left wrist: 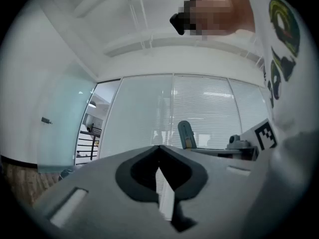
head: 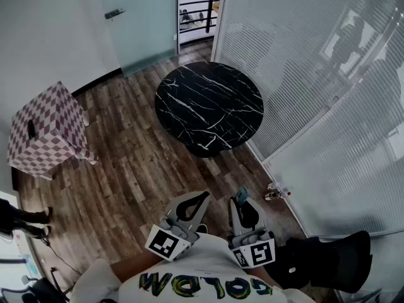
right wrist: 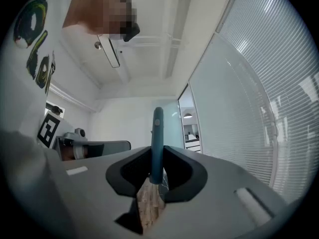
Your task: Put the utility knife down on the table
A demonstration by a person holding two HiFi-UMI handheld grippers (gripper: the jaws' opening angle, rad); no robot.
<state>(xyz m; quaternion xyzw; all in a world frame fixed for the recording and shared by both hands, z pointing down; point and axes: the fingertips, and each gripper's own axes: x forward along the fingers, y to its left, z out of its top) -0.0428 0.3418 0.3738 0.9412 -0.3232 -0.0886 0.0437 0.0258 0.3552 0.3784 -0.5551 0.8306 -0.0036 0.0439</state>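
Pinching the blue-green utility knife (right wrist: 157,128) in the right claw (right wrist: 157,156), left claw (left wrist: 159,149) pressed together, empty

Head view sits up high on the person, staring steeply down at the wood floor (head: 126,169) and the round black marble table (head: 209,106). Left gripper view and right gripper view ride right behind their own jaws, looking roughly level. All three catch the blinds (head: 303,74).

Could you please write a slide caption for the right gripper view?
Right gripper clamped on a teal utility knife, with a blind-covered glass wall at the right.
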